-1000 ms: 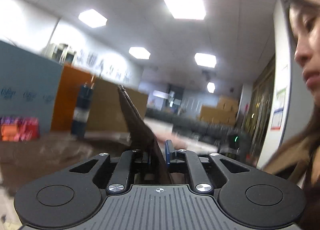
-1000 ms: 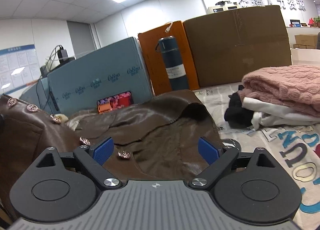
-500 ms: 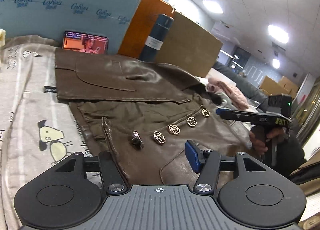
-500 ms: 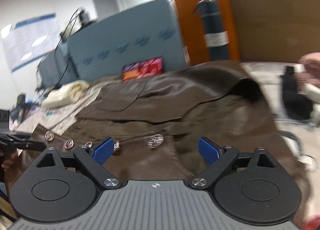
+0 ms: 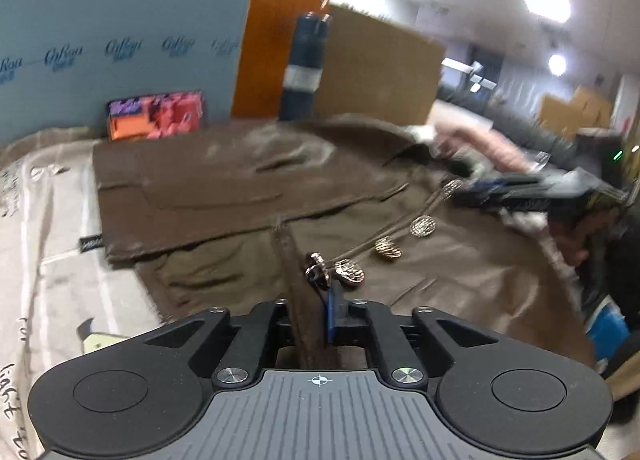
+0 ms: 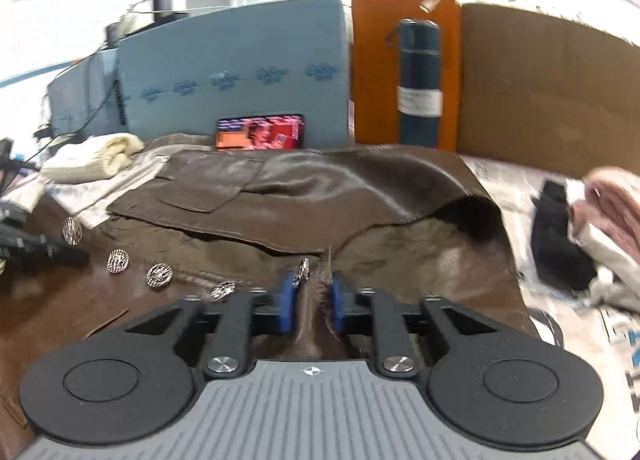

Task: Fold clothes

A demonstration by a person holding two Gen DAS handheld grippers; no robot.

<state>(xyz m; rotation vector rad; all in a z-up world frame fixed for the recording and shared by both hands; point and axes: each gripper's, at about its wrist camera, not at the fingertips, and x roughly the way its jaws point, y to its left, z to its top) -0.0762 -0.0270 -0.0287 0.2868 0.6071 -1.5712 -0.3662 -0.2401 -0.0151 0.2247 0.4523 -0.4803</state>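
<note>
A brown leather-look jacket (image 5: 224, 188) with several metal buttons (image 5: 423, 226) lies spread on the table, its far half folded over; it also shows in the right wrist view (image 6: 320, 196). My left gripper (image 5: 316, 316) is shut on the jacket's buttoned front edge near me. My right gripper (image 6: 313, 300) is shut on a fold of the same jacket edge beside a button (image 6: 225, 289). The right gripper also shows blurred at the right of the left wrist view (image 5: 520, 190).
A dark blue flask (image 6: 418, 84) stands at the back against orange and brown cardboard. A phone (image 6: 260, 132) leans on a blue-grey box (image 6: 232, 72). A pile of pink, white and black clothes (image 6: 592, 228) lies right. A cream garment (image 6: 92, 158) lies left.
Both grippers were open half a second ago and have closed on the jacket's front edge. A second ago the left gripper pointed up at the ceiling holding the jacket; it has come down.
</note>
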